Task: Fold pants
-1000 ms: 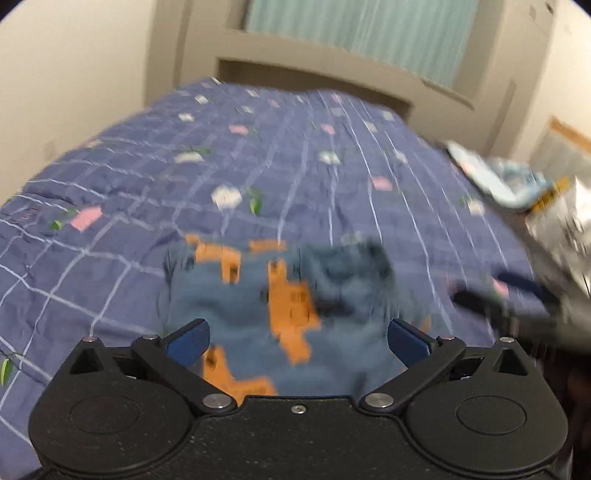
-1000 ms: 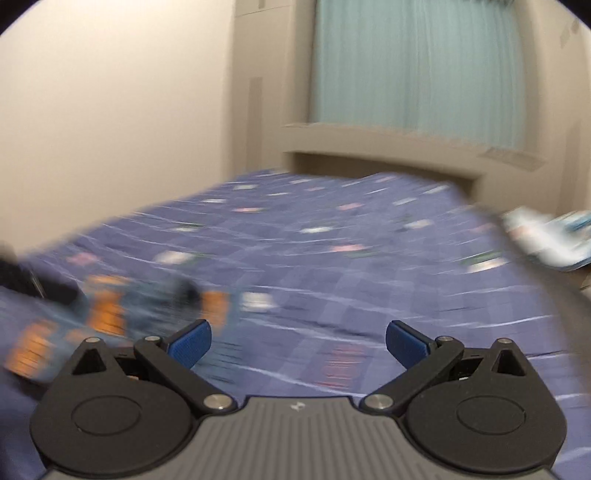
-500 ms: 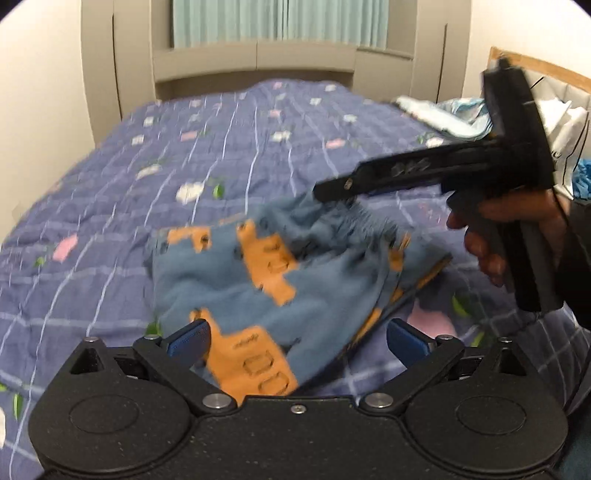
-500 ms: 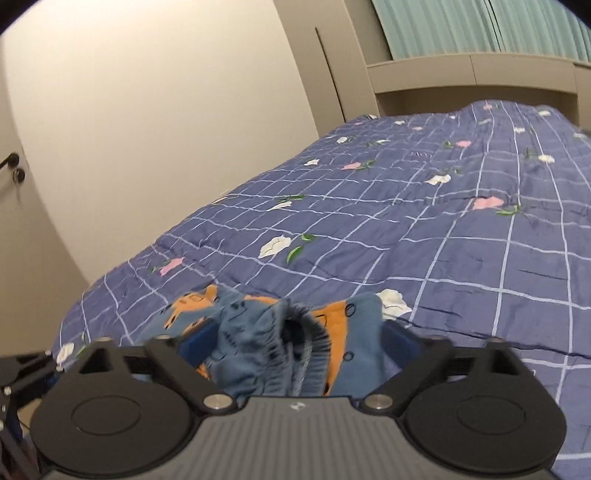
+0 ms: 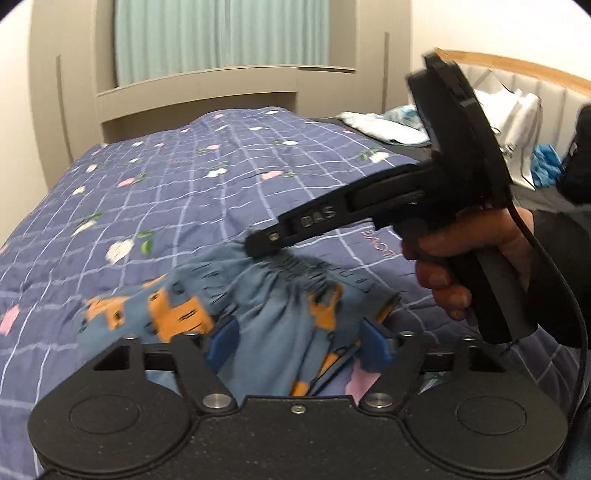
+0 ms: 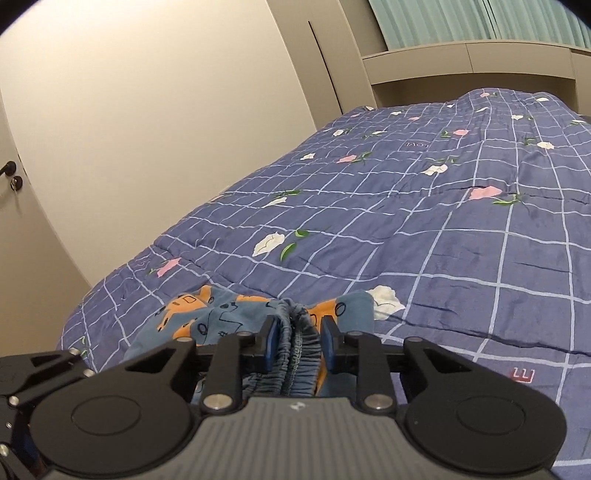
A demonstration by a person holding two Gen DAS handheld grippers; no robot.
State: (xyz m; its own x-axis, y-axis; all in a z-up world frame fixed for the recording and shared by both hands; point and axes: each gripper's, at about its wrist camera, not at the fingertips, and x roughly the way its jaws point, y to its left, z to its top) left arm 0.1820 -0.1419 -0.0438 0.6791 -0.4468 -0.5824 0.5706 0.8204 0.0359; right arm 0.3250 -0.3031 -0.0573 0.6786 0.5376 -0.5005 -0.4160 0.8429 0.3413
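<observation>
Small blue pants (image 5: 273, 314) with orange car prints lie bunched on the purple checked bedspread (image 5: 177, 192). My right gripper (image 6: 298, 341) is shut on the gathered elastic waistband (image 6: 295, 332) and lifts it a little; in the left wrist view its fingertips (image 5: 260, 240) pinch the cloth from the right. My left gripper (image 5: 297, 345) is open, its blue pads on either side of the lower pants cloth, partly closed in. The pants also show in the right wrist view (image 6: 207, 314).
The bed runs back to a beige shelf unit (image 5: 199, 92) and green curtain (image 5: 221, 33). Loose clothes and a white bag (image 5: 517, 122) lie at the headboard on the right. A beige wall and door (image 6: 11, 177) stand left of the bed.
My right gripper has closed onto the waistband and raised it. My left gripper has moved in over the pants and its jaws have narrowed.
</observation>
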